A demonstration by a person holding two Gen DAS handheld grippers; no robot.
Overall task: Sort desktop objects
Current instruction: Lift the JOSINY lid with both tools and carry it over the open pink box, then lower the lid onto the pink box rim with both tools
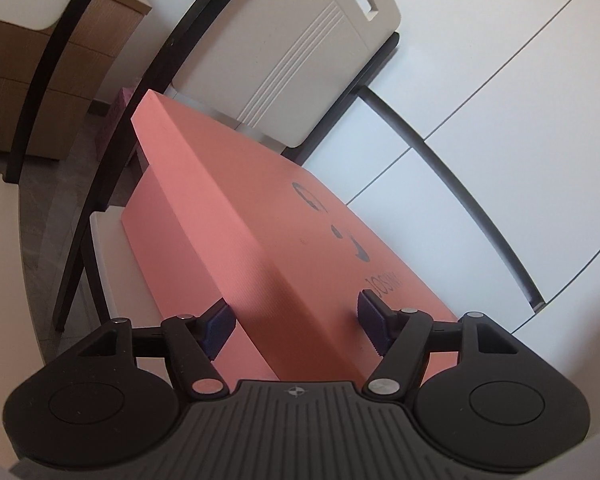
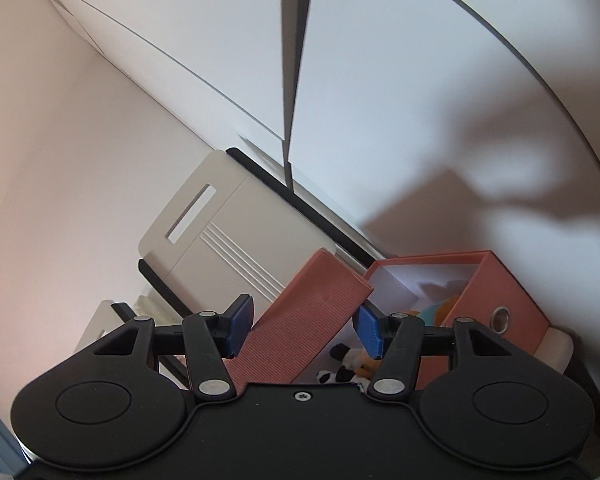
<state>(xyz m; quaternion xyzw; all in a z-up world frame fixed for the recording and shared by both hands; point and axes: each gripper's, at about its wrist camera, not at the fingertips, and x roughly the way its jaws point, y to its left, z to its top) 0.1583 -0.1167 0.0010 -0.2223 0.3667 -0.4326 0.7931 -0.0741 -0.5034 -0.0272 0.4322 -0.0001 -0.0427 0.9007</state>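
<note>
Here, both grippers grip one salmon-pink lid beside its open box.

The lid (image 1: 236,216) is flat, coral-pink and finely ribbed, with dark printed marks and lettering on its broad face; it is held tilted, one corner raised before a cream chair back (image 1: 292,40); the left gripper (image 1: 296,326) pinches it between blue pads (image 1: 220,328); the right gripper (image 2: 304,326) clamps the same lid (image 2: 304,312) at an edge; just beside it stands the matching box (image 2: 496,300), open, white inside, with a round metal eyelet on its front and small toys within; a white wall (image 2: 380,80) lies behind.
</note>
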